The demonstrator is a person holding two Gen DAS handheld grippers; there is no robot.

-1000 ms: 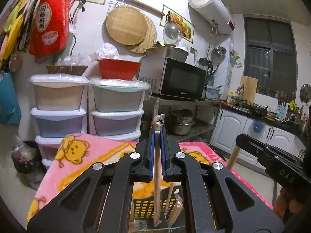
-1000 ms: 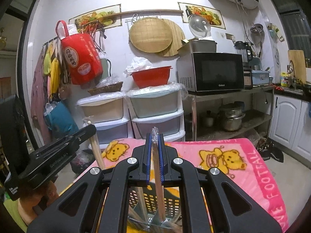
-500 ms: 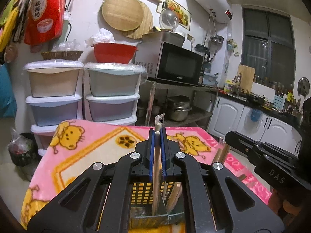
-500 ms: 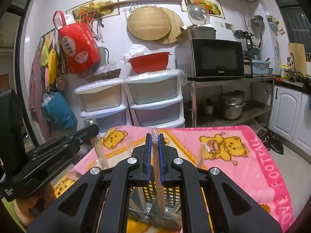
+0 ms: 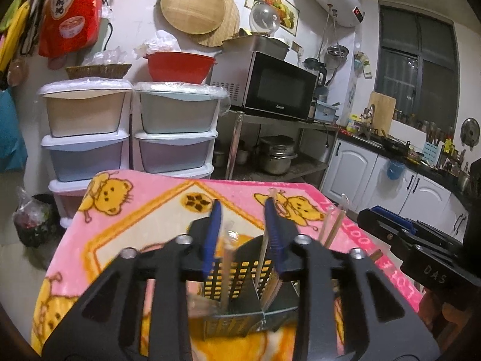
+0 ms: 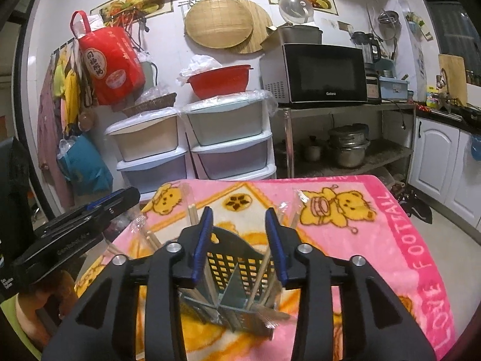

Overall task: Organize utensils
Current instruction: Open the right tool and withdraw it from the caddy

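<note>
A black perforated utensil holder (image 5: 240, 273) with a metal divider stands on a pink bear-print blanket (image 5: 144, 210). Several wrapped wooden chopsticks (image 5: 226, 270) stand in it. My left gripper (image 5: 243, 234) is open just above the holder, empty. In the right wrist view the same holder (image 6: 237, 267) shows with chopsticks (image 6: 261, 273) leaning in its compartments. My right gripper (image 6: 239, 240) is open and empty above it. Each gripper shows at the edge of the other's view: the right one (image 5: 421, 255), the left one (image 6: 75, 228).
Stacked plastic drawers (image 5: 129, 132) and a microwave (image 5: 270, 87) on a metal shelf stand behind the table. White kitchen cabinets (image 5: 375, 180) are at the right. The blanket's far edge (image 6: 270, 180) lies a short way beyond the holder.
Both grippers were shut on a wrapped chopstick each; both have opened, and the chopsticks now stand in the holder. Both views have tilted down toward the table.
</note>
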